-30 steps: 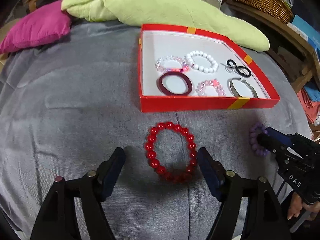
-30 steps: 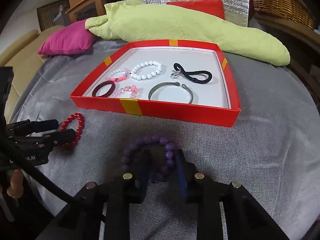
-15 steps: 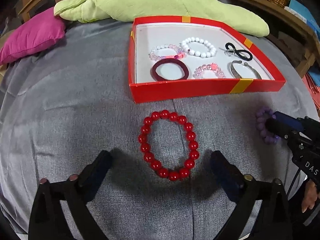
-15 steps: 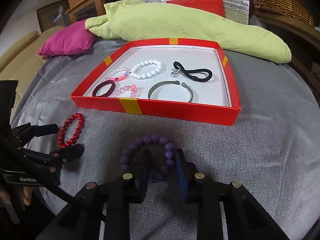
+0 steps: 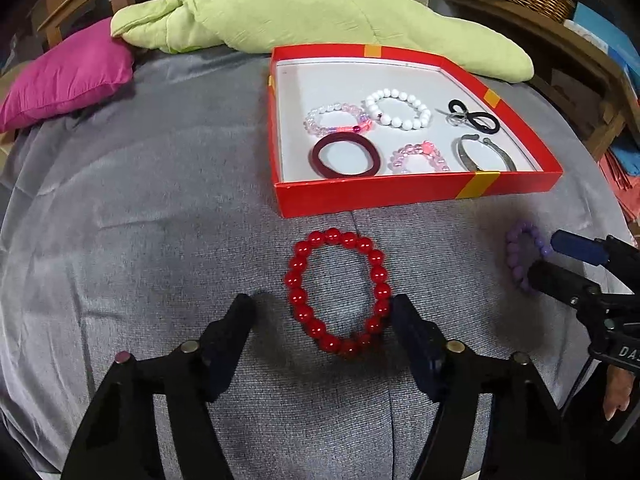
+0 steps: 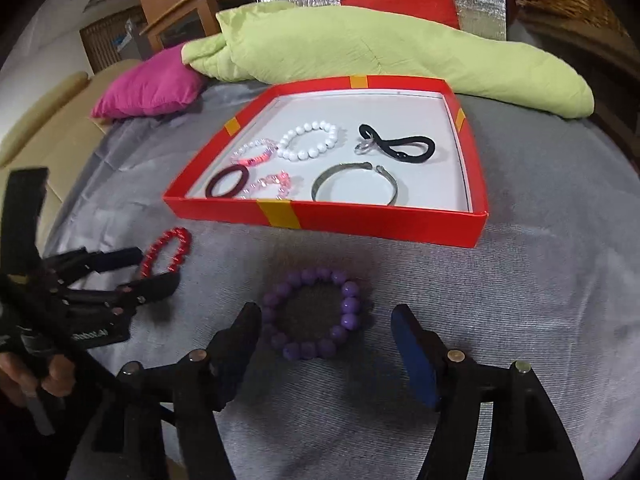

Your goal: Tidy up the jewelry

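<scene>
Left gripper: your fingers spread wide, empty, flanking the red bead bracelet.
Right gripper: your fingers wide apart, empty; the purple bead bracelet, shown whole only here, lies between them.

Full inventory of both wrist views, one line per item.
red bead bracelet: 1, red, on grey cover before box
purple bead bracelet: 1, purple, on cover
box: 1, red, white inside
white bead bracelet: 1, in box
pink bead bracelets: 2, in box
dark red band: 1, in box
black hair tie: 1, in box
silver cuff: 1, in box
pillow: 1, magenta, behind
green bedding: 1, behind
left gripper: fingers open
right gripper: fingers open
</scene>
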A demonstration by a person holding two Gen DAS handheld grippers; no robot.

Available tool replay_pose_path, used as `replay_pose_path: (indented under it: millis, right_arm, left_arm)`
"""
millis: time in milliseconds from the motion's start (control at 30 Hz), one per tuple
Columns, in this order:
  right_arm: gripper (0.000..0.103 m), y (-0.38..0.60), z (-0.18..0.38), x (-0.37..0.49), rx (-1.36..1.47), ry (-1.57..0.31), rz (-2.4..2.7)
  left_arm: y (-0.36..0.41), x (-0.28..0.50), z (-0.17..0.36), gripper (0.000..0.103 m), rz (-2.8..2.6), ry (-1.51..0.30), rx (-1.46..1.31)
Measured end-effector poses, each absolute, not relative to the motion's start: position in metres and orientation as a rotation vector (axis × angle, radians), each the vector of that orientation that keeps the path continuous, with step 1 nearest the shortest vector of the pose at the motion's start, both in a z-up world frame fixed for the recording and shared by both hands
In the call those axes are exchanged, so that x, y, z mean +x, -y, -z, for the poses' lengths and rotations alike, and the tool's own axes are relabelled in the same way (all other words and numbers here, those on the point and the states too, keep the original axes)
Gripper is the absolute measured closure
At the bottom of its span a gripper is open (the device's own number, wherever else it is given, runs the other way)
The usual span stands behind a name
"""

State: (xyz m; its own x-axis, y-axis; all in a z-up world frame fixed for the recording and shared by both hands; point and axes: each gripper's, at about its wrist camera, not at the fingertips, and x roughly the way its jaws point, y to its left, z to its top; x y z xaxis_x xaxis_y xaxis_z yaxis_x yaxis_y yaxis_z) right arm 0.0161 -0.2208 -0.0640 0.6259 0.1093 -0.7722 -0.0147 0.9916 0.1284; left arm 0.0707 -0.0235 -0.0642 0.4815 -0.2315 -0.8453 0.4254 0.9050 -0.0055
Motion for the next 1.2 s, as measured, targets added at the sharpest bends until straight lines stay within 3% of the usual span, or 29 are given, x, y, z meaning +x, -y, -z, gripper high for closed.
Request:
replay_pose_path:
  millis: [133,233,300,367,500,1200]
  right_arm:
    - [0.032,0.214,0.064,0.015,0.070,-0.882,-0.070]
    - [0.034,0.207,0.068,0.015,0.016,-0.876,-0.059]
    - [0.051,0.202,0.070,0.014,-0.033,-0.868,-0.042]
    - [0.056,0.200,0.071,0.013,-0.057,-0.854,-0.034]
    - [0.078,0.204,0.070,0.015,-0.041,-0.846,-0.026]
    - [0.082,0.245,0.056,0.010,0.159,-0.819,-0.043]
  left_arm:
    - [0.026,0.069,0.063,0.043,0.409,-0.975,0.229]
    - [0.026,0.070,0.061,0.062,0.405,-0.963,0.224]
    - [0.022,0.071,0.061,0.071,0.396,-0.964,0.212]
    - [0.019,0.073,0.060,0.079,0.395,-0.966,0.189]
    - [0.014,0.077,0.057,0.091,0.416,-0.978,0.133]
    - [0.014,0.069,0.044,0.093,0.476,-0.936,0.081]
